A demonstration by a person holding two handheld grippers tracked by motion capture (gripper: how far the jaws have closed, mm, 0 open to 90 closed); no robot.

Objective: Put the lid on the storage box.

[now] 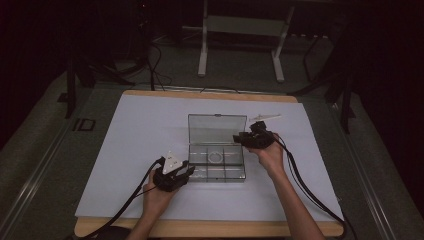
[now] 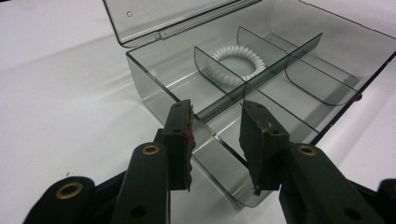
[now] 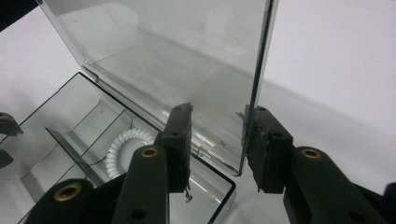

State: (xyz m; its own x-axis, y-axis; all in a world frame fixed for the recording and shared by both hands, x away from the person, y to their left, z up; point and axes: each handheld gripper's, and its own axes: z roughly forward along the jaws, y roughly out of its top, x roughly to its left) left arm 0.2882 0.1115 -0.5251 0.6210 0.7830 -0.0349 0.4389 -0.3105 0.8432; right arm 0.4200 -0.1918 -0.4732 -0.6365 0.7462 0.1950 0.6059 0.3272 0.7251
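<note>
At frame centre, the clear compartment box (image 1: pixel 217 161) rests on the worktop. Left tongs (image 2: pixel 217 140) straddle its near corner, apart; right tongs (image 3: pixel 217 140), apart, flank the lid (image 3: pixel 177 70) edge. We close gently.

free: white sheet (image 1: pixel 140 130) left of clear box (image 1: pixel 218 170) | blocked: upright lid (image 1: pixel 217 128) behind box | dividers (image 2: pixel 275 65) inside box

Dim high view, brighter gripper views

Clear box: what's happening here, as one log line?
clear box: lid up | white coil: inside | left gripper: straddles front corner | right gripper: at lid edge
</note>
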